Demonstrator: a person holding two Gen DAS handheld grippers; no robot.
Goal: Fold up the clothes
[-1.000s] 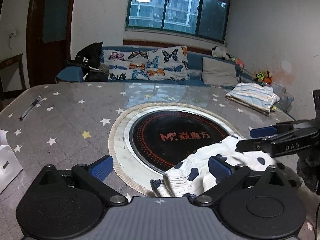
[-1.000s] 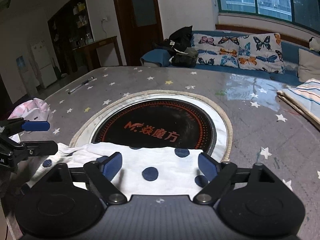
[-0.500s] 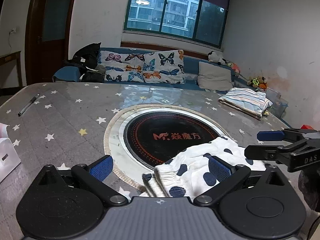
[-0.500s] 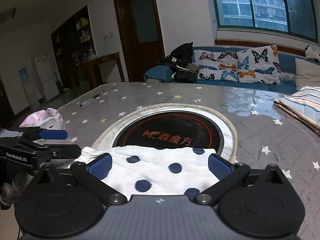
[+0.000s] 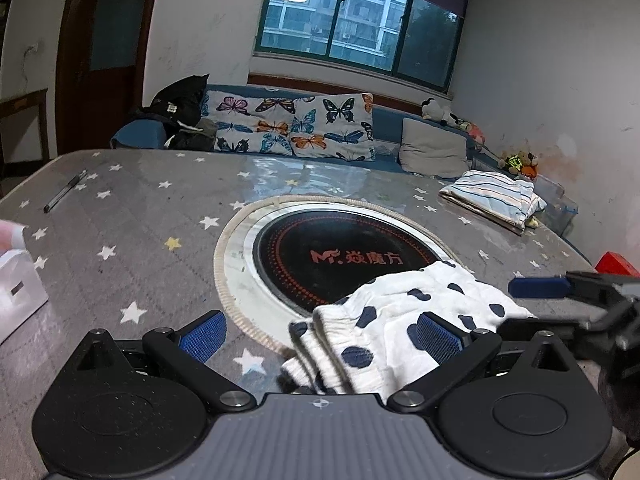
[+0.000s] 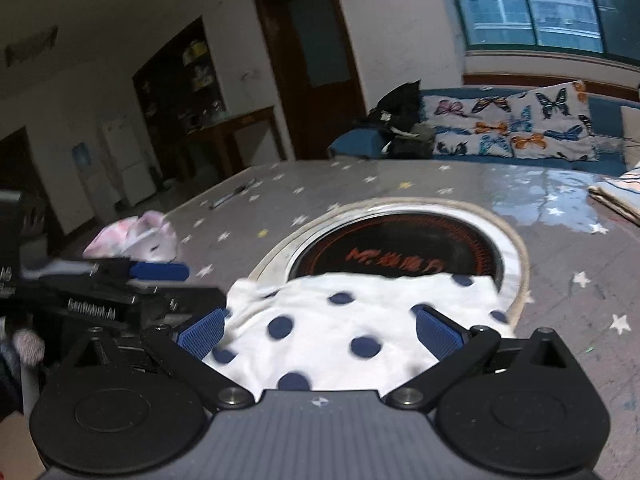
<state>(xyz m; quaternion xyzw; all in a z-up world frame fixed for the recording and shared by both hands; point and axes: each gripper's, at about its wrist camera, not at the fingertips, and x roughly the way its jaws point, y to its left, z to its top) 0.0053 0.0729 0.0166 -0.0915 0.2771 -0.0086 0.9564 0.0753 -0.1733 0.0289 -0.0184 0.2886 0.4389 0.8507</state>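
A white garment with navy dots lies folded at the near edge of the grey star-patterned table, partly over the black round hob. Its elastic waistband end faces my left gripper, which is open and empty with the cloth between its fingers. In the right wrist view the same garment spreads flat in front of my right gripper, open and empty above it. The right gripper shows at the right edge of the left wrist view; the left gripper shows at the left of the right wrist view.
A folded striped garment lies at the far right of the table. A pen lies at the far left. A white box and a pink cloth sit at the left edge. A sofa with butterfly cushions stands behind.
Both grippers have drawn back toward the near edge and tilted up; the garment now lies closer under both. The right view is blurred by motion.
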